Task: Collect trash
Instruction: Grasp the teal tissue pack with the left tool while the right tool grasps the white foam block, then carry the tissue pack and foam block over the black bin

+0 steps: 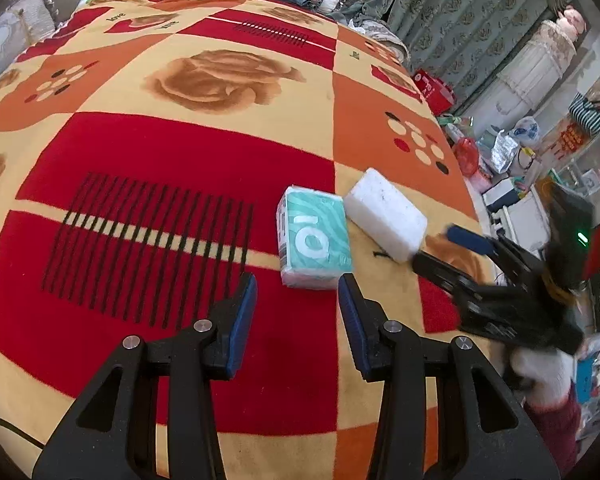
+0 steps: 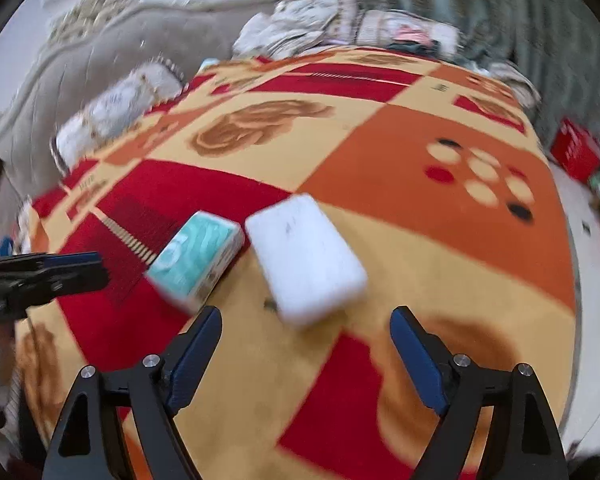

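A bed is covered by a patterned blanket (image 2: 380, 152) of red, orange and yellow squares. Near its middle a white foam block (image 2: 306, 256) is laid, with a teal tissue pack (image 2: 196, 258) just beside it on the left. The right gripper (image 2: 306, 344) is held open just short of the block, nothing between its jaws. The left gripper (image 2: 72, 270) is seen at the left edge.

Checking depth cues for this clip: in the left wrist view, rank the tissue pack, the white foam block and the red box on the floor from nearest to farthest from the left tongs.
1. Tissue pack: just ahead of the left tongs, slightly right.
2. White foam block: beside the pack, further right.
3. Red box: far right, on the floor beyond the blanket edge.
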### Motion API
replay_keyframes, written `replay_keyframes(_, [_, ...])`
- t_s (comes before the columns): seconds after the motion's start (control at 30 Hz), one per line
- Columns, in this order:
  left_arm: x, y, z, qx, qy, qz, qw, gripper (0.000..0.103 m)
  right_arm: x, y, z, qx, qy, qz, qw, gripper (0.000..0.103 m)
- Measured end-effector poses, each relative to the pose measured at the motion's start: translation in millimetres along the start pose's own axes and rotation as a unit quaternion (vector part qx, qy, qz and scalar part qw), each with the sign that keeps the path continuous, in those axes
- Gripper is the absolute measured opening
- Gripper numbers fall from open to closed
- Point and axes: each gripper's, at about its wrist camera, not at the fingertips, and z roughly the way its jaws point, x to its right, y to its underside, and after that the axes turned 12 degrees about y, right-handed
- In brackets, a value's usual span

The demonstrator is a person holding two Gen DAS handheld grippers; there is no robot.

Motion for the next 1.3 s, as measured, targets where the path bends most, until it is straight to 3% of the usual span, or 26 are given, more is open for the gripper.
replay_keyframes(0.07, [-1,-3,3,0.002,0.009,-0.005,0.9999,0.051,-1,-11,14,-0.013,-0.002,-0.017,1.000,0.085])
replay_keyframes(0.2, [3,-9,14,-0.003,0.015,-0.002,0.9999,0.053,1,-23,44,-0.045,-0.001,-0.032,0.998,0.084])
replay_keyframes(0.27, [6,-12,23,-0.007,0.014,0.004,0.9999,0.053,7,-22,48,-0.041,-0.017,-0.008,0.999,0.063])
replay_keyframes(0.47, [12,-17,50,-0.004,-0.018,0.025,0.9995,0.055,10,-4,24,-0.017,0.001,0.018,1.000,0.063])
replay_keyframes(0.67, [9,-22,81,-0.008,-0.062,0.030,0.9976,0.056,33,24,-12,-0.008,0.010,0.090,0.996,0.063])
replay_keyframes(0.87, [12,-19,88,0.001,-0.076,0.026,0.9968,0.059,33,41,-10,-0.022,0.018,0.104,0.994,0.064])
replay_keyframes(0.9, [12,-18,88,-0.001,-0.072,0.025,0.9971,0.057,32,43,-11,-0.022,0.016,0.106,0.994,0.064])
replay_keyframes(0.93, [12,-17,86,0.000,-0.072,0.026,0.9971,0.044,32,45,-13,-0.020,0.015,0.108,0.994,0.064])
replay_keyframes(1.3, [52,21,50,0.004,-0.024,0.059,0.9980,0.038,24,76,-60,0.009,0.019,0.128,0.992,0.064])
